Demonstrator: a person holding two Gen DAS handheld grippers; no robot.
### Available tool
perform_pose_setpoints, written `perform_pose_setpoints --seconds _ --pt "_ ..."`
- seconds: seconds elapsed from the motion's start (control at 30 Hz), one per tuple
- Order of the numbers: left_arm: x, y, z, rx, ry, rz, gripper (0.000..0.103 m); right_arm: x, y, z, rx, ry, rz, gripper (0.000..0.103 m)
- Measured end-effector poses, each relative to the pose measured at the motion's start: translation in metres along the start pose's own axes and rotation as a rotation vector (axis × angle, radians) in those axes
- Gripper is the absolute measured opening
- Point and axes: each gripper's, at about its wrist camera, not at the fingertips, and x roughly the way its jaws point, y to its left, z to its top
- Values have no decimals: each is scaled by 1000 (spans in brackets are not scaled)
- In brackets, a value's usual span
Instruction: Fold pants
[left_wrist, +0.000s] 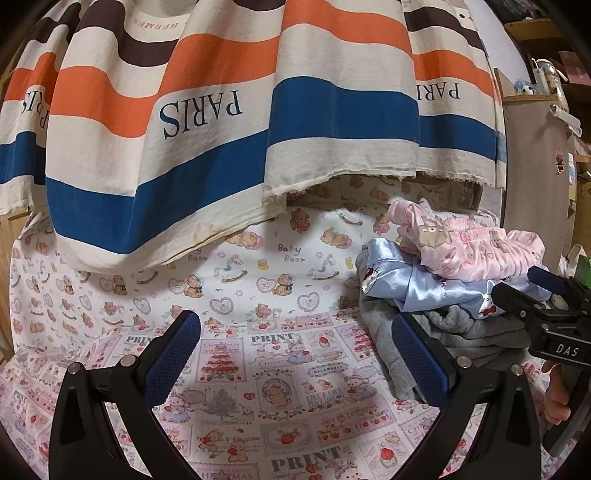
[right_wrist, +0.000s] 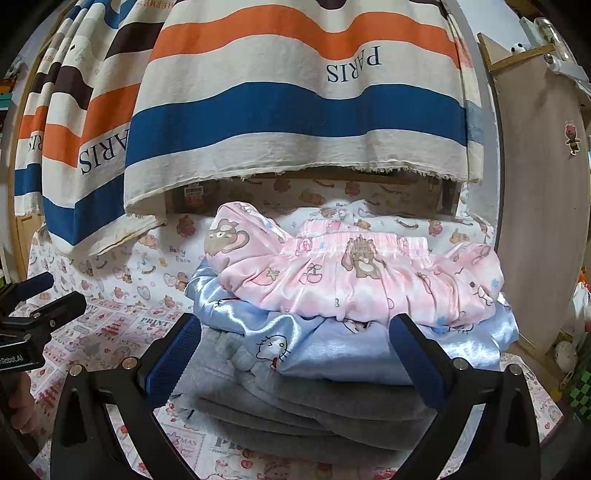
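Observation:
A stack of folded clothes lies on the printed cloth. On top are pink printed pants, under them a light blue satin piece, and at the bottom a grey garment. My right gripper is open, its fingers straddling the front of the stack with nothing clamped. My left gripper is open over the bare printed cloth, left of the stack. The right gripper also shows at the right edge of the left wrist view, and the left gripper at the left edge of the right wrist view.
A pink printed cloth covers the work surface, with a bear-print sheet behind. A striped "PARIS" curtain hangs low over the back. A wooden panel stands at the right. A hand holds the right gripper's handle.

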Motion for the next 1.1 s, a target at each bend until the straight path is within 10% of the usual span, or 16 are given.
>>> perform_pose_setpoints --seconds 1.1 --pt "1 3 1 -20 5 18 103 2 -2 1 11 15 0 102"
